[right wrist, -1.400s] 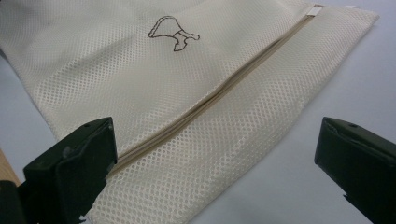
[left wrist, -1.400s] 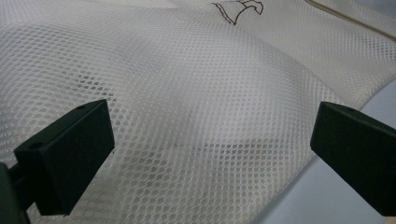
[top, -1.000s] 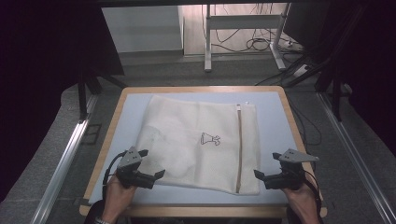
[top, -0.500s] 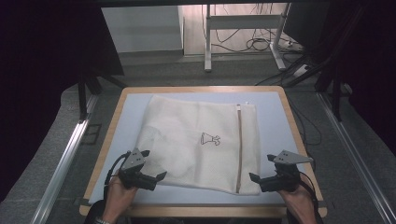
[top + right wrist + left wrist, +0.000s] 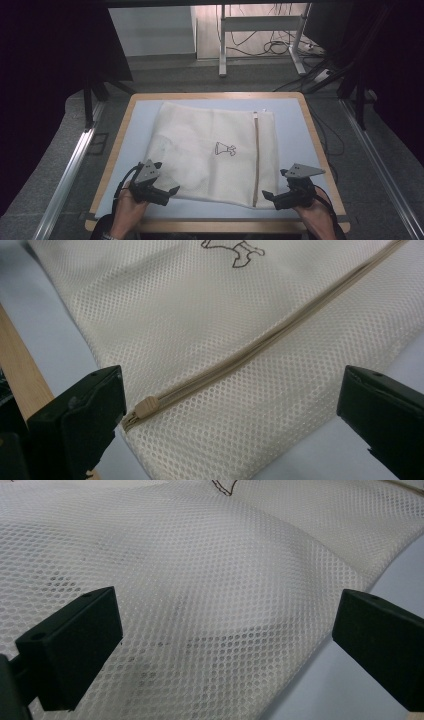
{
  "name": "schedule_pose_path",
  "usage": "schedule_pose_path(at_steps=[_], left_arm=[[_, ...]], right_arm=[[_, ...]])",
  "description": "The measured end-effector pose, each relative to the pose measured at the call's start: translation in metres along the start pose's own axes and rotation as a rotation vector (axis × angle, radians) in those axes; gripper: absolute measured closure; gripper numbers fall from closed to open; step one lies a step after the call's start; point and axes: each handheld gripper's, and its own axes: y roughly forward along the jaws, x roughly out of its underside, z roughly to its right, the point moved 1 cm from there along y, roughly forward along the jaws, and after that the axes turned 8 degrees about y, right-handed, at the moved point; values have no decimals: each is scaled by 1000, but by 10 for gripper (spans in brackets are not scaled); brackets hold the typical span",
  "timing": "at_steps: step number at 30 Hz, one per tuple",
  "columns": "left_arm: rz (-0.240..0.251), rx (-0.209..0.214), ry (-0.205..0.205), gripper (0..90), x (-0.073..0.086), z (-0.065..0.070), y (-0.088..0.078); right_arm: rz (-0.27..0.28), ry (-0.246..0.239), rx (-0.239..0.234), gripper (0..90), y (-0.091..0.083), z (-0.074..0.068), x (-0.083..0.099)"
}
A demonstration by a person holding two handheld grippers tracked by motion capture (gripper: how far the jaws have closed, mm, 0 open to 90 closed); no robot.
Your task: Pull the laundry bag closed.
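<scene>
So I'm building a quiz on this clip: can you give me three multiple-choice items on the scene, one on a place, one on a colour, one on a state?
1. Where is the zipper pull of the mesh laundry bag?
A. far end
B. near end, by the right gripper
C. mid-zipper

2. What colour is the zipper?
A. tan
B. black
C. blue

3. How do the left gripper jaws stand?
A. shut on mesh
B. open, mesh between
C. shut on nothing

Answers: 1 B, the pull sits at the bag's near corner beside the right jaws. 2 A, it is tan on white mesh. 3 B, the jaws stand wide apart.
</scene>
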Motion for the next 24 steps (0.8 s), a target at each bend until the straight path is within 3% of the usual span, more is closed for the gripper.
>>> schedule_pose_path(at_steps=[8, 18, 24], left_arm=[[-12, 0, 10, 0, 0, 1, 1], [-28, -3, 26, 0, 0, 2, 2], [-33, -4, 31, 0, 0, 2, 3]], right_arm=[[-33, -18, -4, 0, 4, -7, 0], [-71, -6, -10, 4, 10, -13, -1], [-80, -60, 15, 93, 8, -21, -2]])
